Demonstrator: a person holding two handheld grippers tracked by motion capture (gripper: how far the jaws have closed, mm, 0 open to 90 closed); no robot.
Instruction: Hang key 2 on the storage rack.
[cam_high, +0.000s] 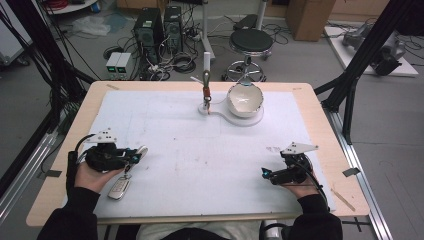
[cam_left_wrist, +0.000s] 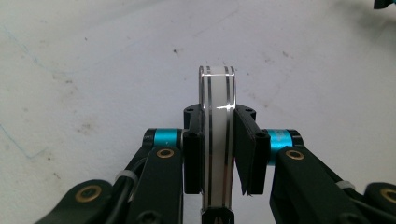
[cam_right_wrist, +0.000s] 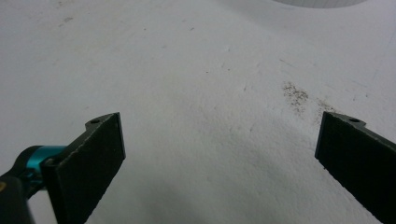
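Left gripper (cam_high: 134, 155) sits at the near-left of the table, jaws closed on a flat white car key fob (cam_left_wrist: 217, 140) held edge-on. In the left gripper view the fob (cam_left_wrist: 217, 140) stands between the two black pads (cam_left_wrist: 250, 154), its thin side showing two dark lines with a clear rim at the top; its tip juts past the jaw ends above the mat. From the high view the same gripper points right, a grey three-cornered plate on its top, a cable looping off its back. Person's left hand (cam_high: 92, 175) wraps the body from below, black sleeve behind.

Right gripper (cam_high: 267, 173) is at the near-right, pointing left, jaws spread wide with nothing between them. In the right gripper view the two ribbed pads (cam_right_wrist: 88, 158) stand far apart over bare mat; a patch of dark specks (cam_right_wrist: 295, 93) lies ahead toward the right pad.

Order by size:
- Table (cam_high: 320, 115), light wood top, black frame posts at both sides.
- White mat (cam_high: 190, 150) covering most of the top, scuffed with faint marks.
- White base plate (cam_high: 250, 120) at the far centre of the mat, carrying a white bowl (cam_high: 245, 99) tilted toward the camera.
- Small upright stand (cam_high: 206, 92) just left of the bowl, with a loop at its top.
- Second key fob (cam_high: 120, 188), silver-white, flat on the mat just near of the left gripper, beside the left hand.

Floor beyond: a round black stool (cam_high: 251, 41), computer towers (cam_high: 159, 27), tangled cables.
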